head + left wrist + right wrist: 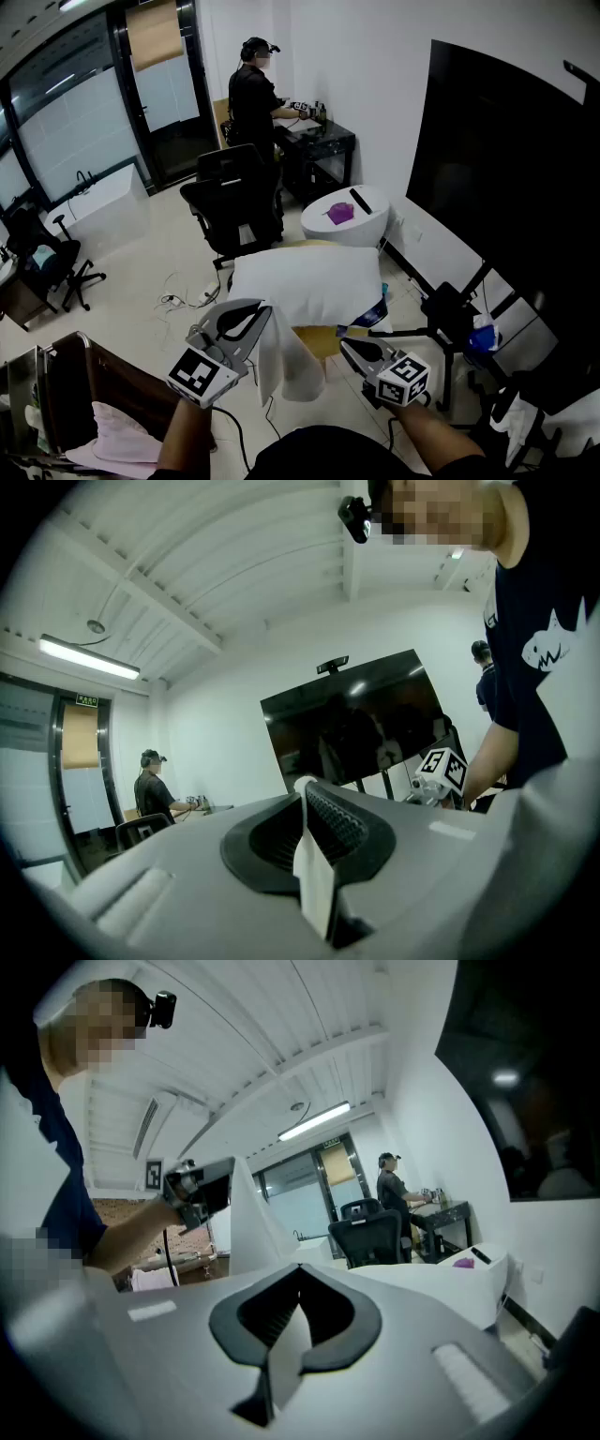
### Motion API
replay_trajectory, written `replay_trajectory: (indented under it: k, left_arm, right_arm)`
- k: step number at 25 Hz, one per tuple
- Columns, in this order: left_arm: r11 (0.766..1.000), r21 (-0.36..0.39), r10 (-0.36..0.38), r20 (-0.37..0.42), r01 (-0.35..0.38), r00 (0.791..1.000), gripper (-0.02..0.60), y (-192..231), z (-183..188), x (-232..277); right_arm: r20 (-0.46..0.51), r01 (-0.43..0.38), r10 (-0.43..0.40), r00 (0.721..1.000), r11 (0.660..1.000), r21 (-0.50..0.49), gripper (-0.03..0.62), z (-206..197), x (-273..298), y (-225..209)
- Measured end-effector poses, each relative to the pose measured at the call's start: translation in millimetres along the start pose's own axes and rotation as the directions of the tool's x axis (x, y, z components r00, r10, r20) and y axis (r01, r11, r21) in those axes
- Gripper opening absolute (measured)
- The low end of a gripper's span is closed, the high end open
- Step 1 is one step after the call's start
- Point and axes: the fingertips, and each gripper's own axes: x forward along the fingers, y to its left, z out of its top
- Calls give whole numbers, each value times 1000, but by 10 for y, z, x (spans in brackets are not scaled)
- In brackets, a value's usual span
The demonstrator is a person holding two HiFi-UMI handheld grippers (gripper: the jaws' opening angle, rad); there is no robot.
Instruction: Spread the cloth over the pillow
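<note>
A white pillow (305, 281) lies on a small wooden table (317, 339) in front of me. The white cloth (284, 361) hangs in folds at the pillow's near edge. My left gripper (265, 315) is shut on the cloth's upper left part, and a strip of the cloth (314, 883) shows pinched in the left gripper (305, 794). My right gripper (345, 346) sits lower at the right, shut on another edge of the cloth (286, 1354) that shows in the right gripper (300, 1279). Both grippers point roughly level toward the pillow.
A black office chair (234, 211) and a round white table (345, 217) stand behind the pillow. A large black screen (506, 169) on a stand fills the right. A person (255, 84) works at a far desk. Cables (183, 300) lie on the floor; pink fabric (117, 436) lies at lower left.
</note>
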Motion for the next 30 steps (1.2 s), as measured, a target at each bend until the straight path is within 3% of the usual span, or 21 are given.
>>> replay_trajectory:
  k: [7, 13, 17, 22, 24, 26, 27, 28, 30]
  left_arm:
    - [1000, 28, 1, 101, -4, 995, 0, 189, 590, 156]
    - [992, 129, -33, 158, 12, 987, 0, 365, 1273, 201]
    - [969, 248, -51, 201, -1, 978, 0, 534, 1840, 150]
    - [956, 293, -51, 244, -23, 968, 0, 648, 2335, 96]
    - [953, 303, -55, 248, -24, 967, 0, 647, 2409, 127]
    - [952, 305, -60, 243, -18, 968, 0, 625, 2403, 183]
    - [952, 305, -62, 237, -13, 969, 0, 612, 2380, 216]
    - [953, 301, -64, 231, -9, 971, 0, 604, 2348, 248]
    - [958, 287, -57, 217, -8, 974, 0, 620, 2264, 285]
  right_arm:
    - [-79, -108, 98, 992, 986, -128, 15, -15, 439, -203]
    - [-166, -211, 179, 970, 957, -199, 110, 66, 776, -280]
    - [-232, -259, 206, 951, 938, -229, 137, -33, 904, -414]
    - [-304, -344, 265, 915, 906, -246, 243, -186, 1056, -423]
    - [-326, -342, 247, 912, 899, -275, 259, -227, 1144, -418]
    - [-317, -291, 191, 929, 906, -308, 259, -202, 1237, -472]
    - [-310, -269, 169, 936, 909, -317, 217, -177, 1268, -494]
    - [-306, -257, 157, 939, 912, -321, 102, -157, 1284, -499]
    - [-315, -259, 155, 936, 910, -324, 9, -166, 1275, -478]
